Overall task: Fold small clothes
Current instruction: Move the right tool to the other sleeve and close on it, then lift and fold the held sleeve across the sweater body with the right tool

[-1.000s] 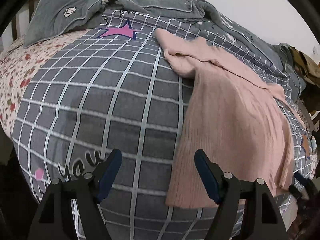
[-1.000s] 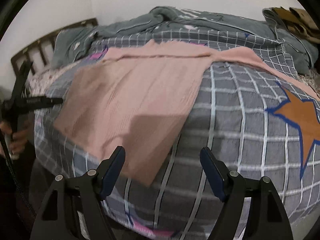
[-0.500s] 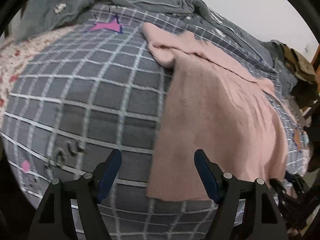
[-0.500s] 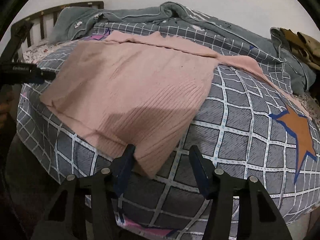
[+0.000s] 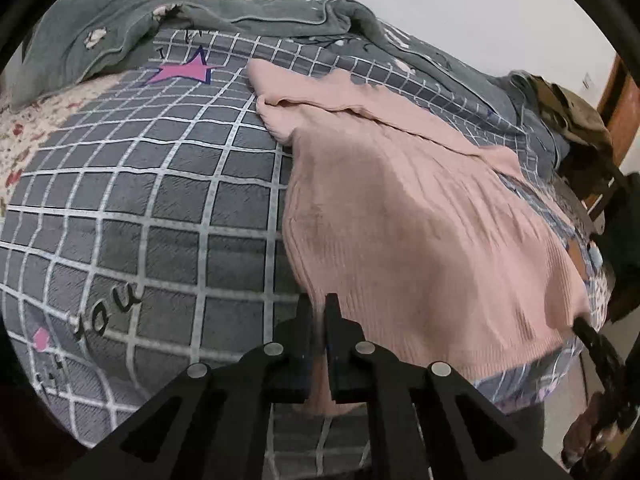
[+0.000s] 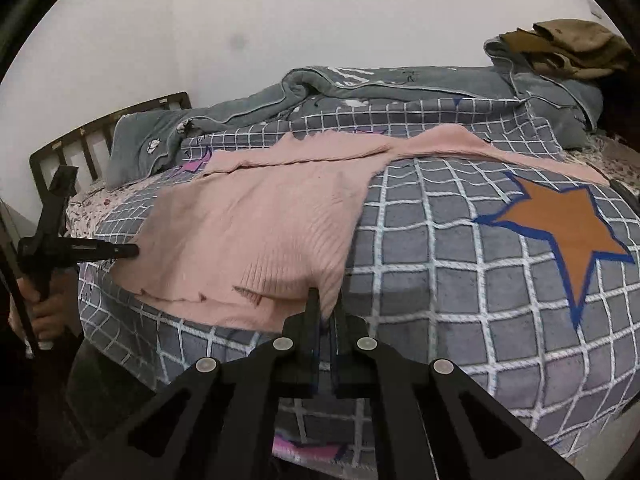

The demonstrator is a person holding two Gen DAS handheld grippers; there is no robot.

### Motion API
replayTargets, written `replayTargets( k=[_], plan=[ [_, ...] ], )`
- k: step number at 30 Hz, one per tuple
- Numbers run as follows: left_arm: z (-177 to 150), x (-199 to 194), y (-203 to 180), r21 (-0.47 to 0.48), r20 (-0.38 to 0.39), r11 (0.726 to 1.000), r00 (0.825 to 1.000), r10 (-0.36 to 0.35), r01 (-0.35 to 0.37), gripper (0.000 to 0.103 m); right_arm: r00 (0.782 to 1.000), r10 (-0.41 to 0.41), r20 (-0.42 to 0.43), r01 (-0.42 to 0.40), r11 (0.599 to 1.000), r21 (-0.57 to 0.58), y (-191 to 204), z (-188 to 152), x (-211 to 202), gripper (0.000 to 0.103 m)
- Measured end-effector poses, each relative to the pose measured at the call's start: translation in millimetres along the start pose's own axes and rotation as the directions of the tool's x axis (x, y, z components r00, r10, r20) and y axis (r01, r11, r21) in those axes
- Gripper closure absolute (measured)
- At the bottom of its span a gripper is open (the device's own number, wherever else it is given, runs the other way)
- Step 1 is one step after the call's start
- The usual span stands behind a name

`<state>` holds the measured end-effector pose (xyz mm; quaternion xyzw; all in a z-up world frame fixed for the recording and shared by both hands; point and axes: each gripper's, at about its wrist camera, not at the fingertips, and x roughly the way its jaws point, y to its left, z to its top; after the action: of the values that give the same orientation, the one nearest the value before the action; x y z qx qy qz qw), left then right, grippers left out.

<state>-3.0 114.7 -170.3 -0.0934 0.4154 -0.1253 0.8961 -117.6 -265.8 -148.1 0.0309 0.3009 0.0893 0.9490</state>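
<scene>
Bed, grey checked quilt point(image 6: 460, 264) with orange star, white wall behind; grey blanket point(image 6: 360, 84) heaped at far edge. Item: pink knit sweater point(image 6: 256, 236), lying flat on quilt, hem toward me. Left gripper point(image 5: 319, 312): clenched on left hem corner. Right gripper point(image 6: 326, 308): clenched on right hem corner. Handling, as I judge it: I lift both corners together, evenly, keep hem taut, carry it toward the collar, and avoid dragging the quilt along.

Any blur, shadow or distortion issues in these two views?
Left wrist: sharp, heavy fisheye bulge bending the quilt grid, soft shadow across the sweater. Right wrist: sharp, same bulge, even light, shadow on the quilt right of the tongs. No glare in either.
</scene>
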Motion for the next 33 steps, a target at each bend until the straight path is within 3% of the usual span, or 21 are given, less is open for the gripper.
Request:
replayTargets(
  k=[7, 10, 11, 13, 14, 15, 17, 19, 23, 25, 27, 28, 31, 33],
  plan=[
    [-19.4, -4.3, 12.3, -0.028, -0.041, 0.999, 0.999, 0.016, -0.017, 0.096, 0.99, -0.018, -0.138, 0.023, 0.999, 0.035, -4.9, -25.4, 21.3, 0.101],
    [-23.9, -5.6, 11.6, -0.028, -0.046, 0.999, 0.999, 0.026, -0.027, 0.096, 0.987, -0.007, -0.159, 0.011, 1.0, 0.026, -8.5, -23.8, 17.4, 0.098],
    [-23.8, -6.0, 11.3, -0.029, -0.046, 0.999, 0.999, 0.027, -0.029, 0.095, 0.988, 0.013, -0.156, -0.007, 0.999, 0.035, -10.6, -19.9, 14.8, 0.093],
    [-22.0, -6.8, 11.8, -0.039, -0.048, 0.999, 0.998, 0.028, -0.029, 0.093, 0.993, 0.046, -0.113, -0.04, 0.998, 0.051, -12.6, -7.4, 6.9, 0.073],
    [-20.0, -6.5, 11.9, -0.041, -0.049, 0.999, 0.998, 0.031, -0.033, 0.088, 0.995, 0.055, -0.082, -0.051, 0.997, 0.052, -11.9, -0.7, 3.4, 0.055],
    [-17.4, -5.8, 11.5, -0.041, -0.05, 0.998, 0.998, 0.039, -0.041, 0.085, 0.996, 0.059, -0.062, -0.056, 0.997, 0.05, -11.1, 3.7, 1.8, 0.045],
    [-10.8, -3.6, 10.3, -0.039, -0.043, 0.997, 0.997, 0.063, -0.064, 0.077, 0.997, 0.073, -0.032, -0.072, 0.997, 0.022, -2.6, 16.4, 5.1, 0.044],
    [-3.4, 1.5, 9.3, -0.043, -0.046, 0.995, 0.995, 0.086, -0.088, 0.077, 0.997, 0.058, -0.059, -0.058, 0.998, -0.01, 7.6, 23.9, 19.9, 0.042],
    [7.4, 10.4, 2.1, -0.032, -0.042, 0.99, 0.99, 0.137, -0.138, 0.077, 0.992, -0.004, -0.129, -0.003, 0.998, -0.057, 26.0, 23.0, 53.3, 0.042],
    [9.9, 14.6, -5.3, 0.005, -0.039, 0.982, 0.981, 0.191, -0.191, 0.077, 0.982, -0.08, -0.17, 0.066, 0.994, -0.088, 30.5, 17.4, 70.3, 0.047],
    [10.1, 16.0, -8.3, 0.025, -0.039, 0.979, 0.979, 0.202, -0.201, 0.077, 0.974, -0.152, -0.167, 0.132, 0.984, -0.123, 30.3, 12.2, 75.8, 0.099],
    [9.8, 15.6, -8.8, 0.027, -0.039, 0.98, 0.979, 0.198, -0.197, 0.077, 0.976, -0.163, -0.147, 0.145, 0.981, -0.125, 27.1, 10.8, 72.4, 0.098],
    [10.8, 11.9, -6.1, 0.009, -0.03, 0.986, 0.985, 0.167, -0.167, 0.077, 0.988, -0.099, -0.12, 0.093, 0.994, -0.057, 9.6, 8.3, 55.9, 0.098],
    [14.9, 11.4, -6.0, -0.006, -0.02, 0.99, 0.989, 0.144, -0.144, 0.077, 0.982, -0.077, -0.17, 0.074, 0.997, -0.025, 1.6, 0.2, 58.4, 0.096]
  ],
)
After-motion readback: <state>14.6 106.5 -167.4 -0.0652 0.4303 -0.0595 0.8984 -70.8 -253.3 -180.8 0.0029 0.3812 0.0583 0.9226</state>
